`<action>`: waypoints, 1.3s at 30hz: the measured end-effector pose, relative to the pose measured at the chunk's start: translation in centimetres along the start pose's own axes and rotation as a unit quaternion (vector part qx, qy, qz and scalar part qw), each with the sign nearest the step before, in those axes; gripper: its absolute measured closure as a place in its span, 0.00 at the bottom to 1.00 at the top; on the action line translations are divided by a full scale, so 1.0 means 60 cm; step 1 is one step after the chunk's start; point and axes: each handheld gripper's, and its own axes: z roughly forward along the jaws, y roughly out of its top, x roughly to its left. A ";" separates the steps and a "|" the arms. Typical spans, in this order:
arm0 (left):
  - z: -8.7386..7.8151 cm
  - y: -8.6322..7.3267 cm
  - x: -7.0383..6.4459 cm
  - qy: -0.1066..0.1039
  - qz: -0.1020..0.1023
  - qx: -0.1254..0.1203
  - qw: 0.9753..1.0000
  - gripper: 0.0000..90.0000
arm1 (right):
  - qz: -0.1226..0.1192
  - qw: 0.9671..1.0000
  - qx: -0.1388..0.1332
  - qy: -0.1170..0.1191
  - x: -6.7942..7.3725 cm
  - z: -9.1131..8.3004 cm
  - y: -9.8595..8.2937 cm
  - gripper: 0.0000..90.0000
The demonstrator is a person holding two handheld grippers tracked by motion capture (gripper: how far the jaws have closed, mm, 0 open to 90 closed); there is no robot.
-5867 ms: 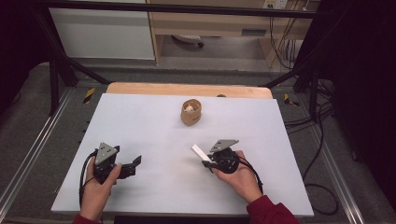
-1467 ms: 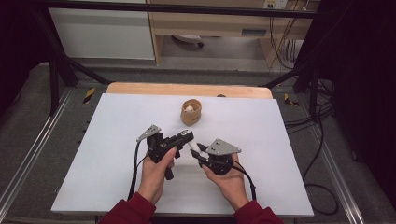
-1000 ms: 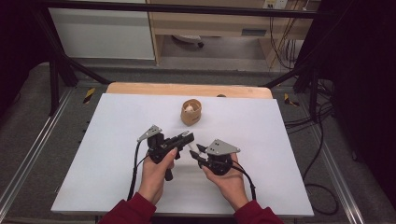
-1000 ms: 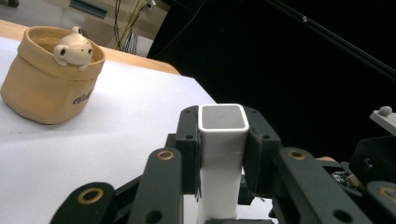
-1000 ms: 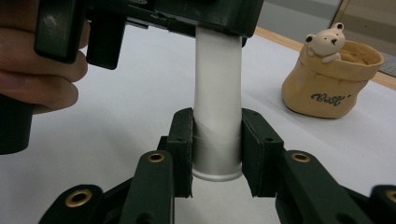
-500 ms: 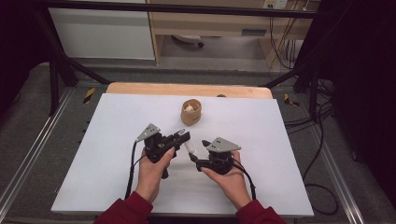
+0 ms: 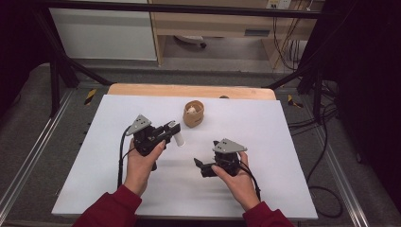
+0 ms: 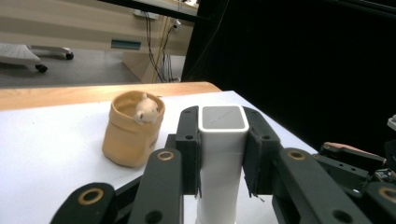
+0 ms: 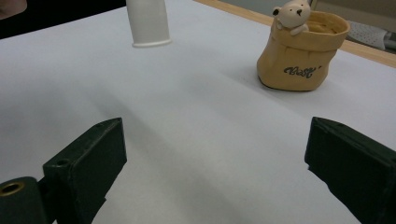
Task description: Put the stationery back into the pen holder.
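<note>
A white square tube [image 7: 178, 137] with a grey top [image 8: 223, 116] stands upright on the white table [image 7: 293, 142]. My left gripper [image 7: 171, 127] is shut on it, and in the left gripper view both jaws press its sides [image 8: 223, 158]. Its flared base [image 9: 149, 41] rests on the table surface. My right gripper [image 7: 201, 167] is open and empty, low over the table to the right of the tube, and its jaws [image 9: 215, 140] stand wide apart. A tan pot [image 7: 193, 115] with a small bear figure [image 9: 291, 14] sits behind the tube.
The tan pot [image 8: 133, 135] stands just beyond the tube, near the table's wooden far edge [image 7: 142, 90]. My right gripper [image 8: 364, 170] appears at the right of the left gripper view. Black frame bars and cables run around the table.
The white tube, held by the right gripper at first, has passed to the left gripper. The right gripper has let go and drawn back to the right, and the left carried the tube slightly left.
</note>
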 end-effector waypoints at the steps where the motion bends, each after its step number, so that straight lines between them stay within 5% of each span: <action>1: 0.000 0.003 0.001 0.000 0.002 -0.001 1.000 0.79 | 0.003 1.000 -0.001 0.001 -0.002 -0.003 0.000 0.06; 7: 0.004 0.027 0.009 -0.001 0.013 -0.007 1.000 0.79 | -0.010 0.999 -0.030 -0.031 -0.018 -0.018 -0.010 0.07; 12: 0.010 0.044 0.010 0.002 0.026 -0.013 1.000 0.79 | 0.012 0.998 -0.032 -0.055 -0.042 -0.032 -0.015 0.07; 20: 0.020 0.063 0.019 0.010 0.026 -0.010 1.000 0.79 | 0.046 0.996 -0.043 -0.057 -0.065 -0.071 -0.014 0.04; 39: 0.062 0.114 0.041 0.025 0.053 -0.008 0.998 0.79 | 0.100 0.991 -0.044 -0.080 -0.088 -0.155 -0.091 0.04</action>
